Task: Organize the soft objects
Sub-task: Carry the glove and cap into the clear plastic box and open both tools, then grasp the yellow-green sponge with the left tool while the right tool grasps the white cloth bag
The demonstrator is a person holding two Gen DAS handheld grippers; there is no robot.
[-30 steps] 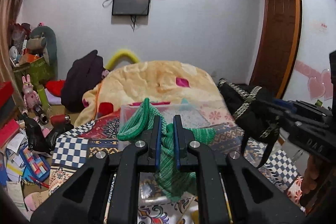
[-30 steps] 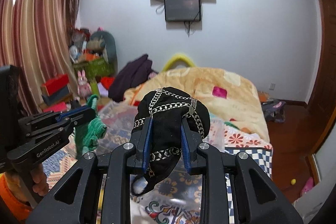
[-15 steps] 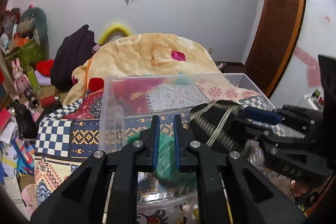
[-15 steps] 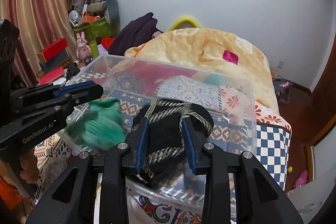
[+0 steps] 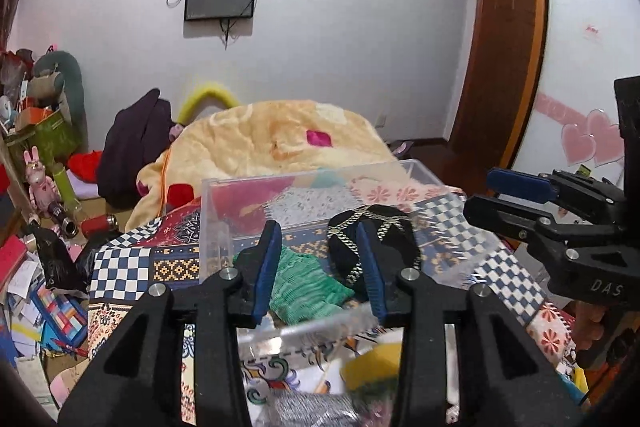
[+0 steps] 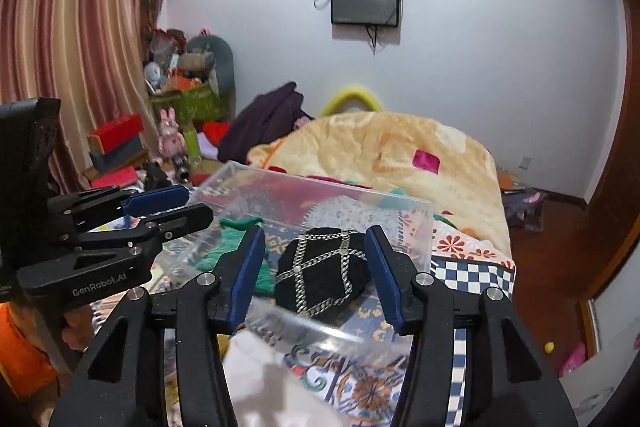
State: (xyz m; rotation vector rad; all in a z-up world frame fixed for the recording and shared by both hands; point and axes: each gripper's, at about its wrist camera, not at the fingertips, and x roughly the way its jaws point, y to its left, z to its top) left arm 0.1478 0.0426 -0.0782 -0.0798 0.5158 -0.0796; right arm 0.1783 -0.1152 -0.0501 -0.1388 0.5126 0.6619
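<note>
A clear plastic box (image 5: 224,195) (image 6: 416,215) stands on the patterned bed cover. Inside it lie a green knitted piece (image 5: 308,287) (image 6: 232,247) on the left and a black cap with silver chain trim (image 5: 364,227) (image 6: 320,275) on the right. My left gripper (image 5: 320,275) is open and empty, just above the box's near wall. My right gripper (image 6: 316,275) is open and empty, over the black cap. Each gripper shows in the other's view, the right one (image 5: 520,187) and the left one (image 6: 160,203).
A grey knitted piece (image 5: 308,407) and a yellow object (image 5: 372,363) lie below the left gripper; a white cloth (image 6: 276,383) lies below the right. An orange blanket (image 5: 276,139) heaps behind the box. Clutter and toys (image 5: 44,187) fill the floor at left.
Both grippers lowered their items into the clear box, opened, let go and pulled back. The green piece and the black cap now lie in the box.
</note>
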